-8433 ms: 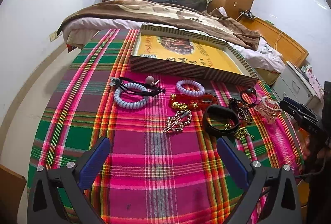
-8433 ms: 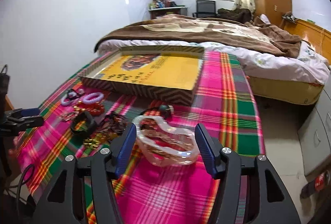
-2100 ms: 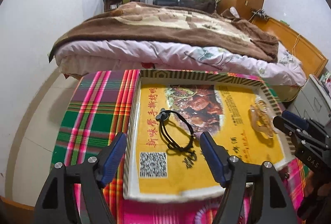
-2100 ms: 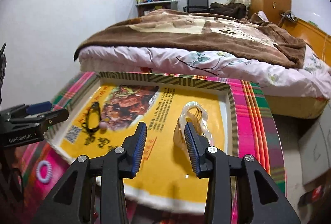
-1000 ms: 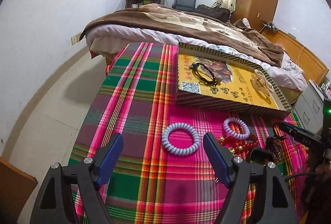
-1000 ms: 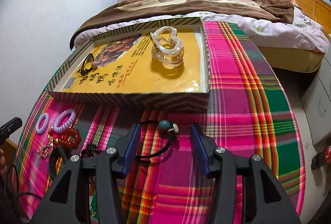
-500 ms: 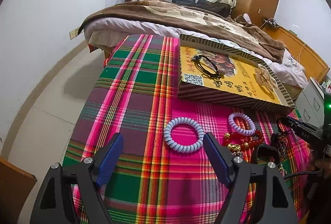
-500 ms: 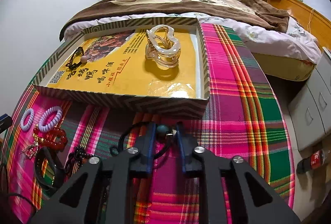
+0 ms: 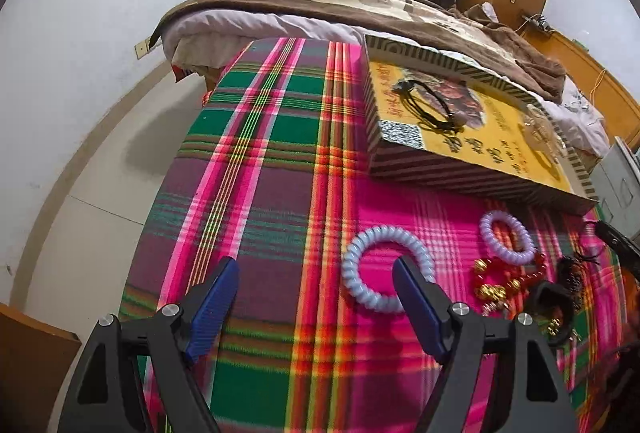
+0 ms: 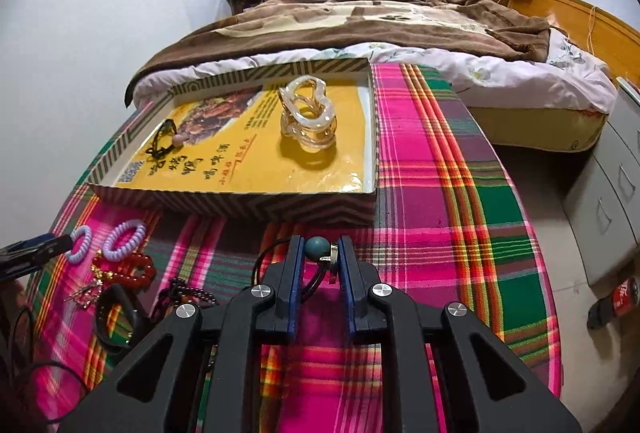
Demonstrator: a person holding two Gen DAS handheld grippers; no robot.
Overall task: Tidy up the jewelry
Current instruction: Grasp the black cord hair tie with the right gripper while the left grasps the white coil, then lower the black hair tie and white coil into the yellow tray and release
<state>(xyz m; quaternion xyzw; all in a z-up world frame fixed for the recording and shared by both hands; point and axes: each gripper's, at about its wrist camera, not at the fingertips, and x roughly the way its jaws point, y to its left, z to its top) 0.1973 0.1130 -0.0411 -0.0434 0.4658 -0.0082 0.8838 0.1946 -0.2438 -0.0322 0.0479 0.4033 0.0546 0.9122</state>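
Our right gripper (image 10: 319, 253) has just been closing its fingers (image 10: 295, 265), and now they pinch the black cord bracelet with the teal bead (image 10: 316, 248). The bead sits right between the blue pads near the tips, with a small silver piece against the right pad and the cord looping out to the left over the plaid cloth. It's just in front of the striped box tray (image 10: 240, 203); whether the bracelet is off the cloth or resting on it, we honestly can't tell from this angle.

Our left gripper (image 9: 316, 273) has its fingers (image 9: 214, 297) spread wide with nothing between them but plaid cloth (image 9: 260, 169). The pale blue spiral hair tie (image 9: 386, 269) lies flat on the surface, and the right finger tip sits over its inner ring in the view, though it looks like hovering rather than touching.

Inside the tray on the yellow printed liner we've got the clear heart-shaped hair claw (image 10: 308, 119) standing up, and well apart from it, toward the left end, another black cord bracelet (image 10: 166, 143) with a pinkish bead.

Still out on the surface: a lilac spiral tie (image 9: 507, 237), the red bead bracelet with gold charms (image 9: 504, 279), a dark bead string (image 10: 188, 295) and a black band (image 10: 116, 317), all clustered together near the left gripper's right side.
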